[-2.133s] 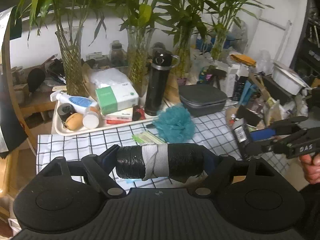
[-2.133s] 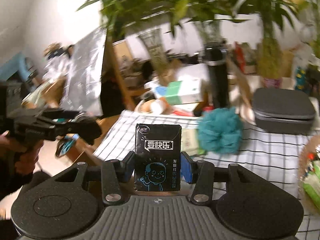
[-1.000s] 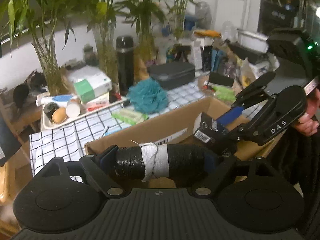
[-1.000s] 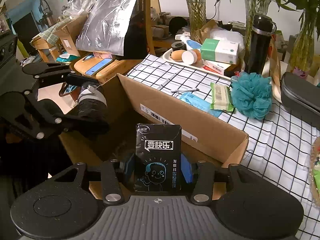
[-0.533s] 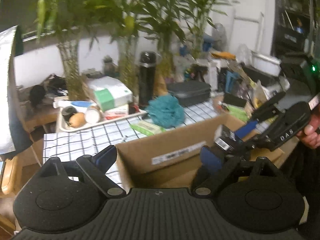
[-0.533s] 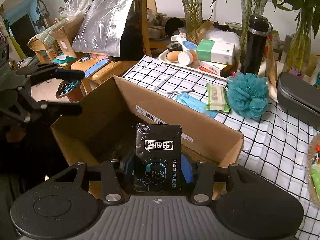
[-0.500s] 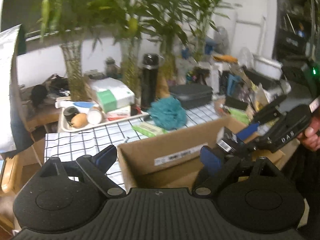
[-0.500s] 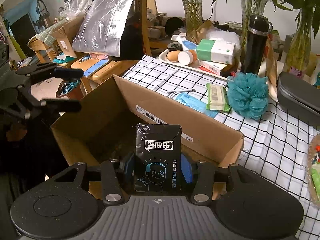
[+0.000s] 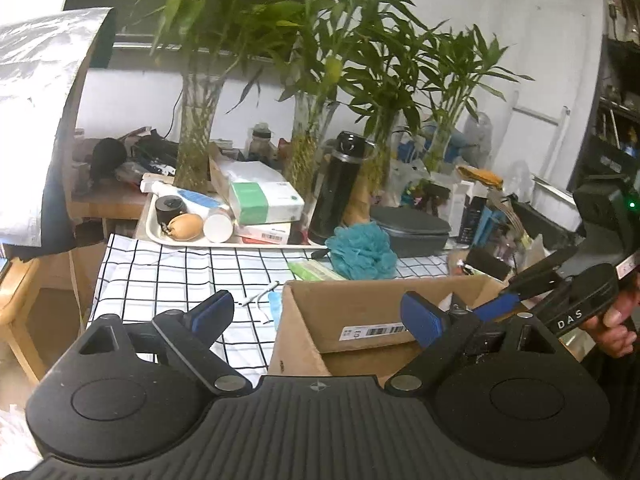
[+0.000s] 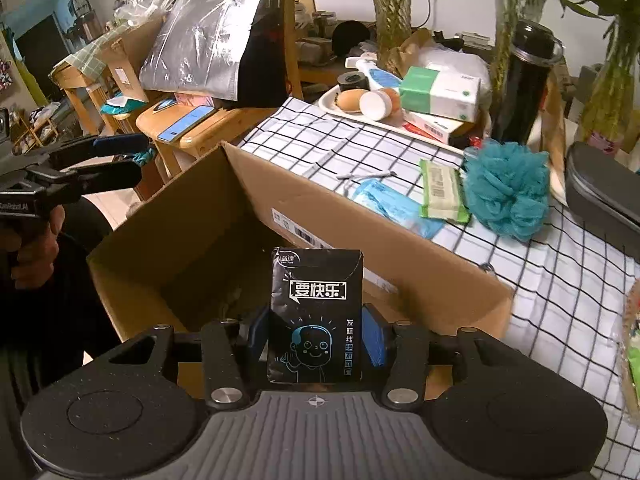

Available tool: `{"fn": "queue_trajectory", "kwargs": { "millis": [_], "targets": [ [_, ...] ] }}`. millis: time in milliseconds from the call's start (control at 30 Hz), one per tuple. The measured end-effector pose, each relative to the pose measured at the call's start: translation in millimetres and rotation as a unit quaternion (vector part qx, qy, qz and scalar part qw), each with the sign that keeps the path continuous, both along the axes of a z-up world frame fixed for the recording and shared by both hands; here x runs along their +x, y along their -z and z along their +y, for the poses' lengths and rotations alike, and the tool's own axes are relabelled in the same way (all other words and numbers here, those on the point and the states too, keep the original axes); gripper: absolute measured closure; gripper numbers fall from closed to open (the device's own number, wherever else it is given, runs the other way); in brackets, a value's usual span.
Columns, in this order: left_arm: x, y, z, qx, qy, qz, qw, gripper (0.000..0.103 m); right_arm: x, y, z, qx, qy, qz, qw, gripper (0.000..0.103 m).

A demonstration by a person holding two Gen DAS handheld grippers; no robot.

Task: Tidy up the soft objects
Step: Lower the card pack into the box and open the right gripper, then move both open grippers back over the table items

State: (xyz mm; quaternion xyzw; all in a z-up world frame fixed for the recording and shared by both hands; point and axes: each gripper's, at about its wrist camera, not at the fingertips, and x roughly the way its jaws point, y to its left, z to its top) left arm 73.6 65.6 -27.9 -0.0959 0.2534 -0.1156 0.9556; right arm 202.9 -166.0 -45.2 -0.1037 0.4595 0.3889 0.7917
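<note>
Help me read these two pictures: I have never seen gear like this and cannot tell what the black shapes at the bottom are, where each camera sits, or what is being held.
Each picture comes from a camera riding on a hand-held two-finger gripper, looking forward along its fingers; a person holds one in each hand. The black ribbed shape at the bottom is the gripper's own body.

In the left wrist view, the left gripper stands open and empty beside the cardboard box.

In the right wrist view, the right gripper is clamped on a black packet above the open box.

On the checked tablecloth behind the box lie a teal bath pouf, a green wipes pack and a blue pouch.
</note>
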Motion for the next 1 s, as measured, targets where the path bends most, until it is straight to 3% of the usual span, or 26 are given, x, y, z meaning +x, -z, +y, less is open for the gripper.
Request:
{"fn": "queue_trajectory", "kwargs": {
  "millis": [200, 267, 333, 733, 1000],
  "targets": [
    [-6.2, 2.0, 3.6, 0.018, -0.010, 0.001, 0.9998, 0.011, 2.4, -4.4, 27.4, 0.013, -0.037, -0.005, 0.999, 0.048],
    [-8.2, 2.0, 6.8, 0.016, -0.014, 0.003, 0.9998, 0.011, -0.3, -10.1, 34.1, 0.027, -0.050, -0.021, 0.998, 0.019],
    [-8.6, 2.2, 8.0, 0.015, -0.018, 0.004, 0.9997, 0.011, -3.3, -15.5, 36.1, 0.043, -0.060, -0.034, 0.997, 0.013],
    [-1.0, 4.5, 0.3, 0.023, -0.017, 0.016, 0.9995, 0.011, 7.3, -19.0, 11.1, 0.033, 0.013, -0.057, 0.998, 0.000],
    [6.5, 6.5, -7.4, 0.030, -0.014, 0.029, 0.9990, 0.011, 11.3, -16.1, -12.3, 0.020, 0.061, -0.057, 0.996, 0.000]
  ]
}}
